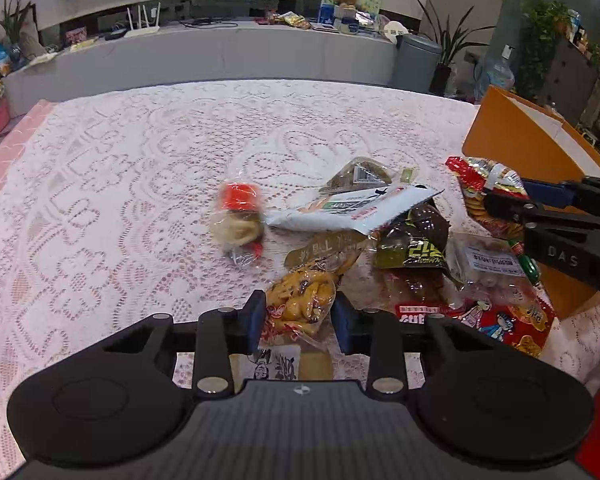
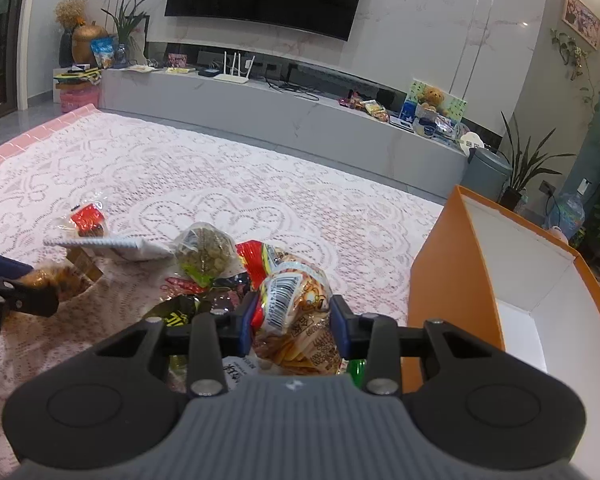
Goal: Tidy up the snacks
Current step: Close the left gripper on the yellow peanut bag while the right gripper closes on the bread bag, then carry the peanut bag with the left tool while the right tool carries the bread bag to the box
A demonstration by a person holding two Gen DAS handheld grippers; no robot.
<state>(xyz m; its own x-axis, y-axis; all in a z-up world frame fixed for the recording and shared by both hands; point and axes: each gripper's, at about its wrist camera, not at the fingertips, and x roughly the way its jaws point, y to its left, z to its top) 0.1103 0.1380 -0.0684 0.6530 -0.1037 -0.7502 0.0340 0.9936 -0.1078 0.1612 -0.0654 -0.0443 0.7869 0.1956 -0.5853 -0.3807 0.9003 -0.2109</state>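
My left gripper point(image 1: 298, 316) is shut on a clear bag of yellow-brown snacks point(image 1: 300, 304), low over the lace cloth. My right gripper point(image 2: 294, 322) is shut on a red and orange biscuit packet point(image 2: 296, 312), lifted beside the orange box point(image 2: 452, 280); it also shows in the left wrist view point(image 1: 496, 200) with that packet point(image 1: 480, 188). A pile of snack packets lies between them: a white packet point(image 1: 356, 208), a dark green packet point(image 1: 416, 248), a red cartoon packet point(image 1: 504, 320). A small bag with a red label point(image 1: 238, 216) lies apart to the left.
The orange box with a white inside point(image 2: 532, 320) stands open at the table's right edge. The pink lace tablecloth point(image 1: 140, 160) covers the table. A grey TV bench point(image 2: 300, 120) and a bin point(image 1: 414, 62) stand beyond the far edge.
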